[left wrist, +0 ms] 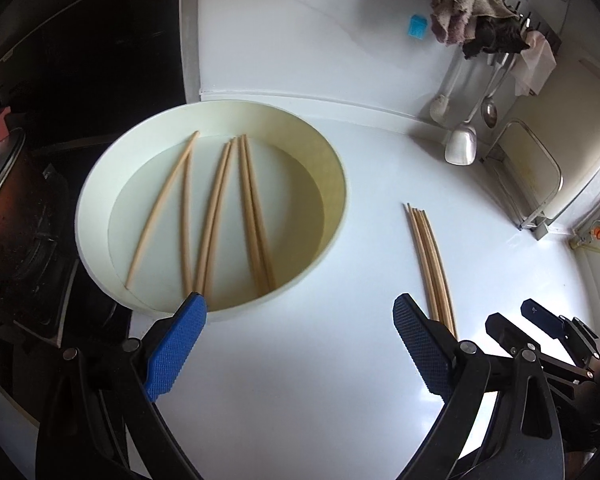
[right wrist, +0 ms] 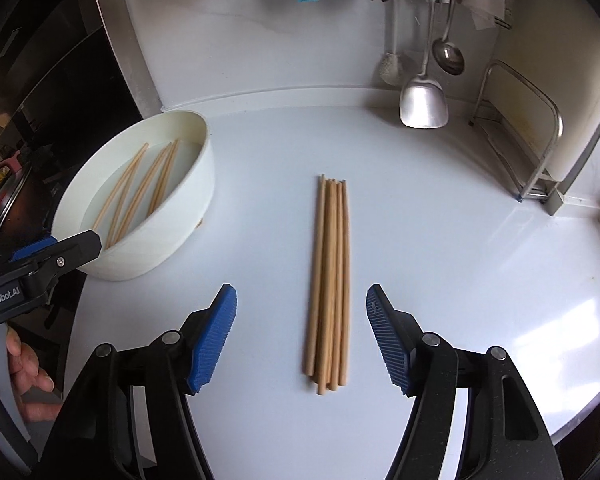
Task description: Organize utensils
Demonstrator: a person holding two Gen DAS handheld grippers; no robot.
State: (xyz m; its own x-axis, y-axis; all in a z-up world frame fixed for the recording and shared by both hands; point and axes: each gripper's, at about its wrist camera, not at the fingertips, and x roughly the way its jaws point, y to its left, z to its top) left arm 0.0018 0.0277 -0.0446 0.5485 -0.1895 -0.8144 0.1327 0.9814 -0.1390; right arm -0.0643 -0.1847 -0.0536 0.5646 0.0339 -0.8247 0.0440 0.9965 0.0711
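A round white basin (left wrist: 100, 184) (right wrist: 188, 216) stands at the counter's left and holds several loose wooden chopsticks (left wrist: 216, 208) (right wrist: 140, 196). A neat bundle of several chopsticks (right wrist: 330, 280) (left wrist: 432, 264) lies on the white counter to its right. My left gripper (left wrist: 300, 312) is open and empty, just in front of the basin's near rim; it also shows in the right wrist view (right wrist: 56, 248). My right gripper (right wrist: 302, 300) is open and empty, its fingers on either side of the bundle's near half, above the counter; it also shows in the left wrist view (left wrist: 528, 320).
A metal spatula (right wrist: 422, 100), a ladle (right wrist: 448, 56) and cloths (left wrist: 468, 8) hang on the back wall. A metal rack (right wrist: 532, 152) stands at the right. A dark stove with a pot (left wrist: 12, 200) lies left of the basin. A small blue object (left wrist: 418, 28) sits on the wall.
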